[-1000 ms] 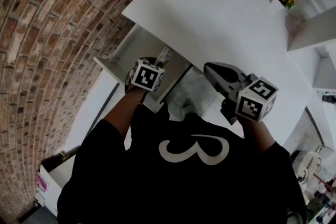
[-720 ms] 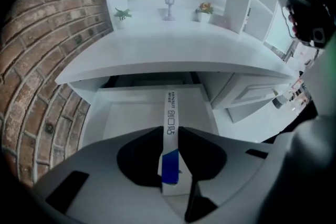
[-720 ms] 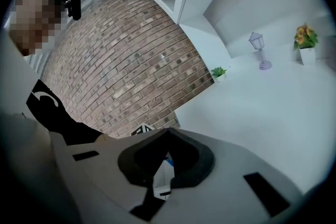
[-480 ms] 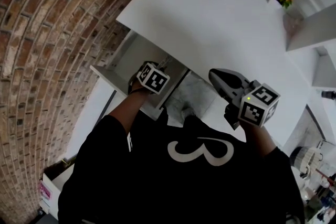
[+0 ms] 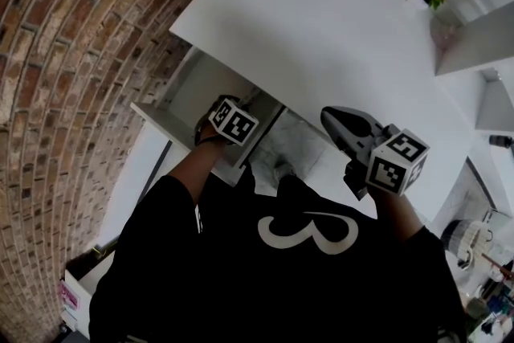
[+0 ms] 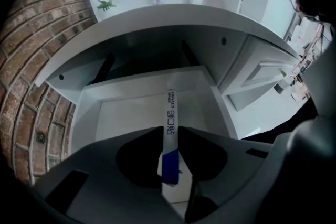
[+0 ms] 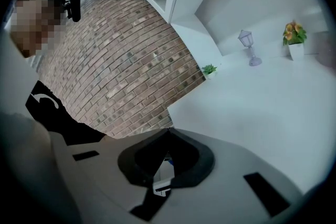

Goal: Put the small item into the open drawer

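Pinching slim white strip (image 6: pixel 169 134), blue lower end, dark printed lettering

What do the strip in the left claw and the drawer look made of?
Strip: thin, flat, white with printed text and a blue end, likely paper or film packaging. Drawer: smooth matte white panels, probably painted wood or laminate.

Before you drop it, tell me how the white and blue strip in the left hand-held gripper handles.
The strip juts straight past the left hand-held gripper without sagging, so probably fairly stiff. It looks thin and flat: likely light and unlikely to roll. Released over the drawer, it would probably lie flat.
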Demonstrator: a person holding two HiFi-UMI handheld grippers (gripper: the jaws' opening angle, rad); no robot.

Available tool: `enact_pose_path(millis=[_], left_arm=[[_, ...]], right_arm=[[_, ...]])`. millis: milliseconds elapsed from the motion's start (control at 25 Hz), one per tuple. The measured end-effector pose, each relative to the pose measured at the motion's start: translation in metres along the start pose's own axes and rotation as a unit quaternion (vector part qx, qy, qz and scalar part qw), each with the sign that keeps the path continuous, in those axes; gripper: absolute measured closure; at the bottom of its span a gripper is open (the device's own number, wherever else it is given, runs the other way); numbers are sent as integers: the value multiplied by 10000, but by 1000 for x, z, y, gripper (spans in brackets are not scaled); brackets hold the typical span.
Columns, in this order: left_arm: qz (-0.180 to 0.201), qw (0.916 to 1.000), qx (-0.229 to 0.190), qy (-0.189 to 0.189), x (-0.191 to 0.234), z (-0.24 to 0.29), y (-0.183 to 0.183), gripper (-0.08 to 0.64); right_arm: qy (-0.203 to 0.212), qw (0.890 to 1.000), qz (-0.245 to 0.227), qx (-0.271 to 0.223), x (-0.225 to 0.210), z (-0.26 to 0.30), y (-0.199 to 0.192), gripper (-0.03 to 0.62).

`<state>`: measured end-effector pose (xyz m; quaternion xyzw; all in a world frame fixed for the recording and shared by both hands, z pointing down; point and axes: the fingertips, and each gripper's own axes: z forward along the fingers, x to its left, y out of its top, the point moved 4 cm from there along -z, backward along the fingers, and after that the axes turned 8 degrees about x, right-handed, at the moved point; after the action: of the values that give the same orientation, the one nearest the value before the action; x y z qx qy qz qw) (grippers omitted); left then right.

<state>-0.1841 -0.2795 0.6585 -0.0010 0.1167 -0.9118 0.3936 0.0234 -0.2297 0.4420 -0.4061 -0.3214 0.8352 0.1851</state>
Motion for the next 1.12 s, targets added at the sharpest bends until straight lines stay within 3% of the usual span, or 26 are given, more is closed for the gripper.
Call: enact_pose_path(millis=[280,520,760,1000,1120], left_arm=[[-68,9997,77,-235,-6,4,-2,454],[-245,9988,105,-422,-7,3,-7,369],[-410,9981,-273,-371,-5,-14,0,266],[27,9984,-568,26,-1,-62,11,262],[135,9966,-810,20,-8,-97,16,262]], right_arm=[[39,10000,-4,74,-2,-3,-2,581],[88,9999,-19,100,-2,-5,-5,581],[249,9995,-162,99,5,-7,-5,581],[773,9954,-573,-36,31,-13,0,581],[914,9931,-738,-40,41,-17,2,581]])
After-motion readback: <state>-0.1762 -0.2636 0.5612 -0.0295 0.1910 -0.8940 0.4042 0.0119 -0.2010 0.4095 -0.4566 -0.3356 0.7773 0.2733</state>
